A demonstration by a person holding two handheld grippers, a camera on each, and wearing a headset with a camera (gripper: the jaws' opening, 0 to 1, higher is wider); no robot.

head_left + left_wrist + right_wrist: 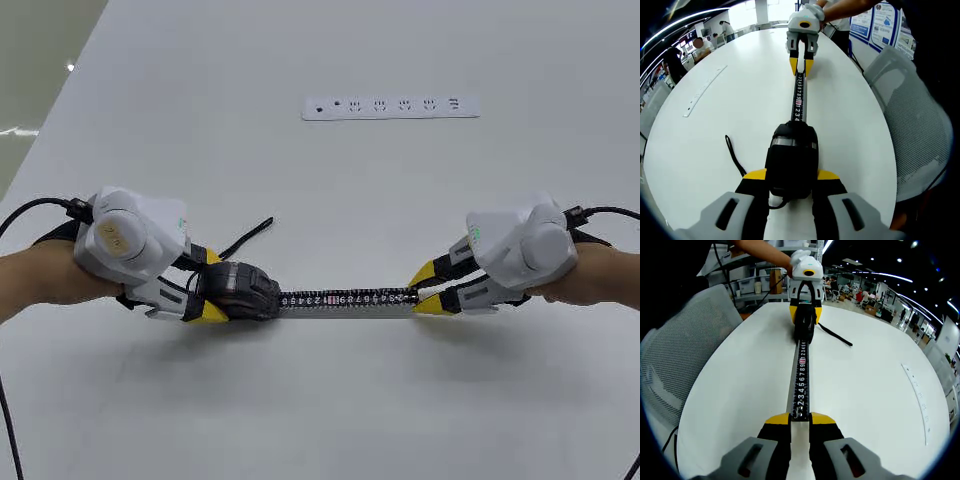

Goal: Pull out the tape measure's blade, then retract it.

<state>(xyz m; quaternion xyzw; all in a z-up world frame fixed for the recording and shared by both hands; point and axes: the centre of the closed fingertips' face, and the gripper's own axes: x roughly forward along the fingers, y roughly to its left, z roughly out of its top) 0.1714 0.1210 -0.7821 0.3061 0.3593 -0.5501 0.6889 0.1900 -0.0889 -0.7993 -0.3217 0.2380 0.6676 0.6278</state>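
Left claw, item one: I am clamping it on the black tape measure, one jaw on each side of the case, which is resting on the white surface. Item two: a black strap is trailing from the case across the surface. Item three: the blade is stretching straight rightward, numbers facing up. Item four: a white power strip is lying well apart, beyond the blade. Item five: right claw, which I am pinching closed on the blade's end.
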